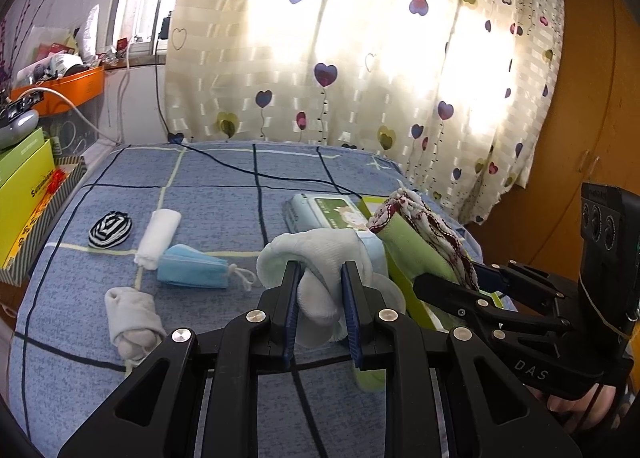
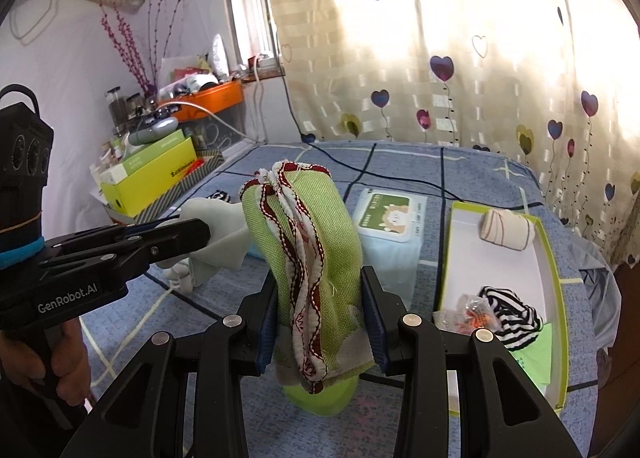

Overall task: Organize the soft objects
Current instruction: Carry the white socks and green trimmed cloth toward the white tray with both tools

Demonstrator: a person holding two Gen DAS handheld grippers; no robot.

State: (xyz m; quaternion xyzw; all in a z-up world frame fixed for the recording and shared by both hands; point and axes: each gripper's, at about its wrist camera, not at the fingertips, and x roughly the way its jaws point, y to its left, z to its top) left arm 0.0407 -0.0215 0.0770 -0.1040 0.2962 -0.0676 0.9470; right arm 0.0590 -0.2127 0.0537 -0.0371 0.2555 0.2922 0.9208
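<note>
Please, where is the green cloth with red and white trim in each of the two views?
Left wrist view: green cloth at right of centre, held in the right claw.
Right wrist view: green cloth at centre, upright between the claw's pads.
Shared landmark: the wipes pack lies just behind it.

**Both claws loaded, side by side**

My left claw (image 1: pixel 319 290) is clamped on a pale sock (image 1: pixel 320 258), fingers level and pointing forward. My right claw (image 2: pixel 320 310) is pinching a folded green cloth (image 2: pixel 308 254) upright, just beside the left. My hand (image 2: pixel 44 370) grips the left handle.
</note>
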